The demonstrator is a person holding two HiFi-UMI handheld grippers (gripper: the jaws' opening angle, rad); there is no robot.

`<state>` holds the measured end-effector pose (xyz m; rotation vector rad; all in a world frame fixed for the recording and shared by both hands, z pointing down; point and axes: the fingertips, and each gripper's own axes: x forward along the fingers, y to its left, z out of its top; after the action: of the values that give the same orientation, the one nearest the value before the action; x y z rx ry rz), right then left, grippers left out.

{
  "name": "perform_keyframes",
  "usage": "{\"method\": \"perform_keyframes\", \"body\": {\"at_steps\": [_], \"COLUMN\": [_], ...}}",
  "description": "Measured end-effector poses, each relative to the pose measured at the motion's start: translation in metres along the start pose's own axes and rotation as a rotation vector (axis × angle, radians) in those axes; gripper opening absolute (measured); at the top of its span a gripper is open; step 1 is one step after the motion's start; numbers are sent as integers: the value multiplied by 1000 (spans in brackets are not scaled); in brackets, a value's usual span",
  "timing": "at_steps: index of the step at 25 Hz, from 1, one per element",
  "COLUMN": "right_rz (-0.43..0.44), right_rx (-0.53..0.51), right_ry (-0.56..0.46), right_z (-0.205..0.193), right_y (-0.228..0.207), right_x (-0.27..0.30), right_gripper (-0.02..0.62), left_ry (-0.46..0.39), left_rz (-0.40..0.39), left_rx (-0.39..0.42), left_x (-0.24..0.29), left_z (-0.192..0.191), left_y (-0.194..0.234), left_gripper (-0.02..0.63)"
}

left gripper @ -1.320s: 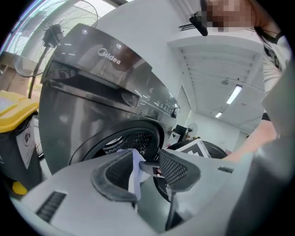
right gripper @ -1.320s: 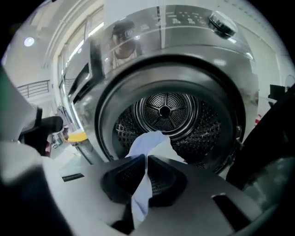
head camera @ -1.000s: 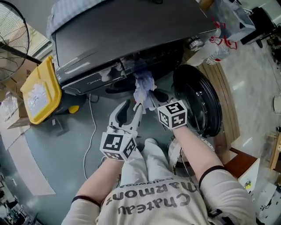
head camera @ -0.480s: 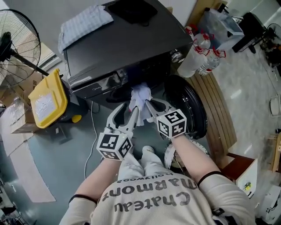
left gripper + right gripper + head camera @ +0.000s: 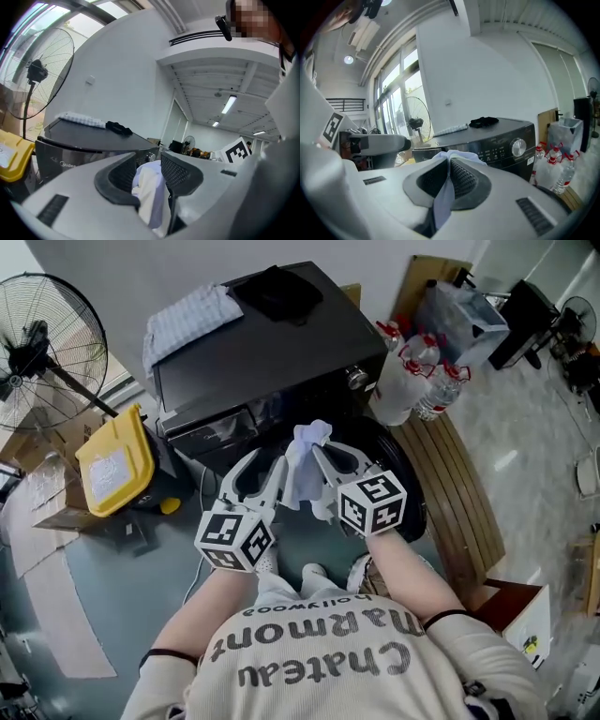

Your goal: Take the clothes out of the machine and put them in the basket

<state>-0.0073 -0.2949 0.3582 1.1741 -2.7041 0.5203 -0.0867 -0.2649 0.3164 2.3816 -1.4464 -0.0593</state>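
- clothes: one pale garment [image 5: 305,465] hangs in the air between your two grippers, in front of the machine's [image 5: 272,352] front edge and above its open door [image 5: 403,488]
- left gripper [image 5: 265,465]: its jaws stand wide and have just been closing, with a thick bunch of the garment [image 5: 147,187] between them; the pads look to touch the cloth on both sides
- right gripper [image 5: 319,454]: its jaws are pressed nearly together on a thin fold of the garment [image 5: 440,206]
- the loose tail hangs below both grips, so if you swing away low it could catch on the door's rim and drag the cloth out of the jaws
- the right grip has only a thin fold, so if you pull your hands apart that fold may slide free and all the weight will fall to the left gripper
- the left bunch is bulky and probably soft; if those jaws do not finish closing, it could sag out when you turn
- water bottles [image 5: 412,381] stand just beside the machine's right corner, and a wide swing to that side could knock them
- the basket shows plainly in no view, so look for it before you let go, or the garment may land on the floor
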Motion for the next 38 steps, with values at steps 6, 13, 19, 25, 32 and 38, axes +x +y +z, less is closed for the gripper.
{"method": "perform_keyframes", "body": {"at_steps": [6,13,19,25,32,38], "right_rz": [-4,-3,-60,-184,-315,-464], "right_rx": [0,-86,-144,-125,-113,-103], "right_ry": [-87,-216,-277,-373,-433,-487], "right_z": [39,99,125,154,164,161], "right_y": [4,22,39,49,61,65], "right_x": [-27,-62,-77,-98,-127,-180], "right_gripper": [40,40,40,41,41,40], "left_ry": [-46,-122,-159,-125,-105,-92], "left_rz": [-11,-72,-140,-236,-386,-532], "left_rx": [36,75,80,96,125,160], "left_x": [-3,2,-5,-12,-15,-25], "left_z": [23,61,85,99,105,101], "left_y": [-26,-55,-61,-58,-77,-121], "left_gripper": [152,152,132,117,117,117]}}
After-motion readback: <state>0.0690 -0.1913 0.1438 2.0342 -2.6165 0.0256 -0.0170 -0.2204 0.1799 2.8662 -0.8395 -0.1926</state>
